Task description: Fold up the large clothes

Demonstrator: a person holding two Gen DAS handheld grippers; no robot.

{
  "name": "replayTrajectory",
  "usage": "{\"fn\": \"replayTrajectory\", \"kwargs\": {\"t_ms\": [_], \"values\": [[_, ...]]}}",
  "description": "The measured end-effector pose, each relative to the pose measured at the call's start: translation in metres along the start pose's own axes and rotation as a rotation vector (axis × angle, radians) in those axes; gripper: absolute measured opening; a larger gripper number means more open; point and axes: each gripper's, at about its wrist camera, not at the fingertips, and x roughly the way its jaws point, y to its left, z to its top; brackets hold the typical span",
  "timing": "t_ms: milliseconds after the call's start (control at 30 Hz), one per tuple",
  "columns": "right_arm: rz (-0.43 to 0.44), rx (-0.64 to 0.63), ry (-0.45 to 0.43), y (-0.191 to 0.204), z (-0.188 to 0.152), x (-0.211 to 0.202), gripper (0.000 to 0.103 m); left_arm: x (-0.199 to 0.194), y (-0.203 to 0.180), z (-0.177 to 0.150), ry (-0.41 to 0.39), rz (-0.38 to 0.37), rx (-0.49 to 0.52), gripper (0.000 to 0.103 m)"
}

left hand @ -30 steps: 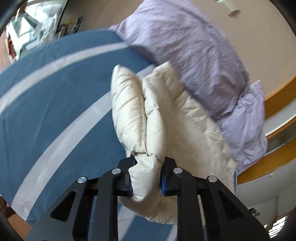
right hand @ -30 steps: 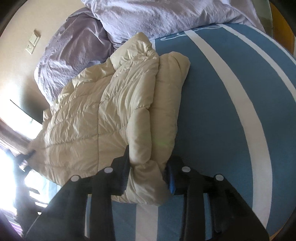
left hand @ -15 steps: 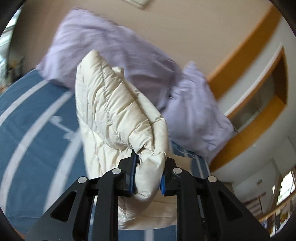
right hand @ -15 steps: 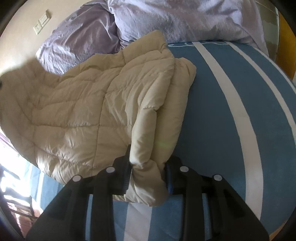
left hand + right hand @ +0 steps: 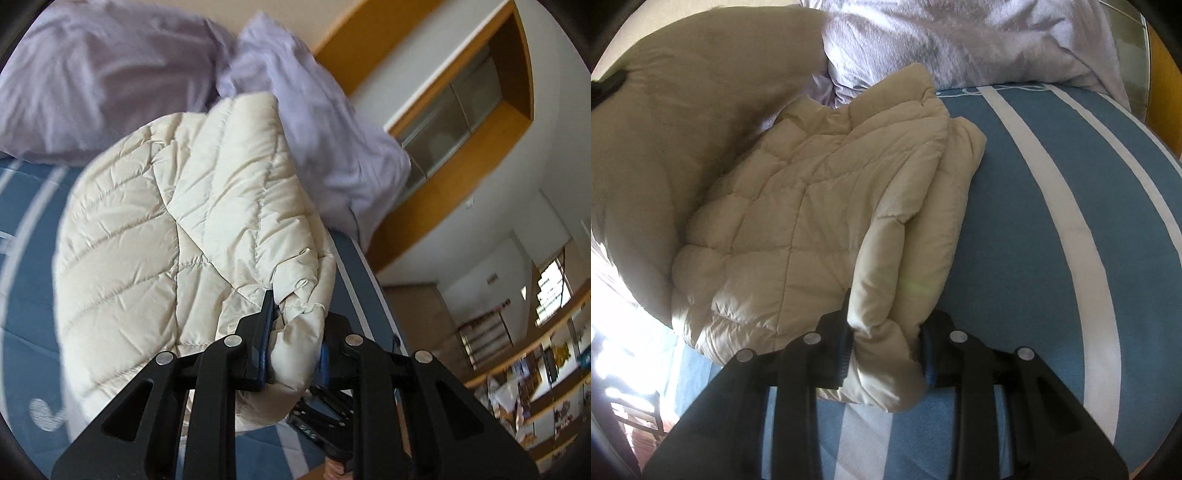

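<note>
Both jaws clamp corners of the cream quilted puffer jacket on the bed.

Nearest, the right gripper pinches a jacket corner low against the blue bedspread with white stripes, likely anchoring it near the bed's near edge. The left gripper grips another puffy corner, lifted clear of the bedspread, apparently to carry that half over in a fold. Beyond, crumpled lilac pillows crowd the head of the bed, touching the jacket's far end.
</note>
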Motion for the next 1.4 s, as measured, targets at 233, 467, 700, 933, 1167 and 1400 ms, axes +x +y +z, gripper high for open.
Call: {"fn": "replayTrajectory", "kwargs": {"t_ms": [233, 467, 700, 933, 1167, 1400], "values": [[0.031, 0.023, -0.008, -0.005, 0.002, 0.001, 0.03, 0.052, -0.014, -0.016, 0.117, 0.002, 0.03, 0.02], [0.057, 0.044, -0.009, -0.013, 0.005, 0.004, 0.03, 0.07, -0.021, -0.028, 0.201, -0.026, 0.061, 0.023], [0.081, 0.076, -0.005, -0.017, 0.007, 0.006, 0.03, 0.047, -0.024, -0.017, 0.141, 0.059, 0.136, 0.029], [0.096, 0.095, -0.003, -0.022, 0.008, 0.008, 0.03, 0.018, 0.016, -0.001, 0.052, 0.26, 0.151, 0.034], [0.099, 0.099, -0.003, -0.021, 0.008, 0.008, 0.03, 0.012, 0.06, 0.01, -0.005, 0.486, 0.161, 0.034], [0.092, 0.1, -0.007, -0.019, 0.009, 0.01, 0.03, 0.024, 0.074, 0.004, -0.013, 0.605, 0.215, 0.043]]}}
